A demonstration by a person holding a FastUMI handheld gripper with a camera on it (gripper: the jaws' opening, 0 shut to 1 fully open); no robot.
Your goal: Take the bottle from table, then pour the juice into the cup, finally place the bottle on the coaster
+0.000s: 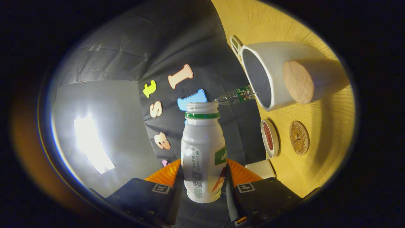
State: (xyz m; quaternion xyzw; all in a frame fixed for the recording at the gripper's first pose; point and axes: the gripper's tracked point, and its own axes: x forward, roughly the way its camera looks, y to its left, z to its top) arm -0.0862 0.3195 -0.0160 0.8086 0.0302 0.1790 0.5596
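My gripper point(202, 169) is shut on a white juice bottle point(202, 152) with a green neck ring and an uncapped mouth. The whole view is rolled on its side, so the bottle lies about level with the wooden table point(329, 126). A white cup point(278, 58) with a round wooden handle point(299, 82) stands on the table beyond the fingers, its opening turned toward the bottle's side. The bottle's mouth is short of the cup's rim and higher than it, and no stream shows. A round cork coaster point(299, 137) lies on the table nearer to me than the cup.
A small white dish point(269, 138) with something red in it sits beside the coaster. A clear plastic bottle point(235, 96) with a green label lies behind the cup. A white block point(261, 167) is close to one finger. A bright light panel point(91, 142) glows on the booth wall.
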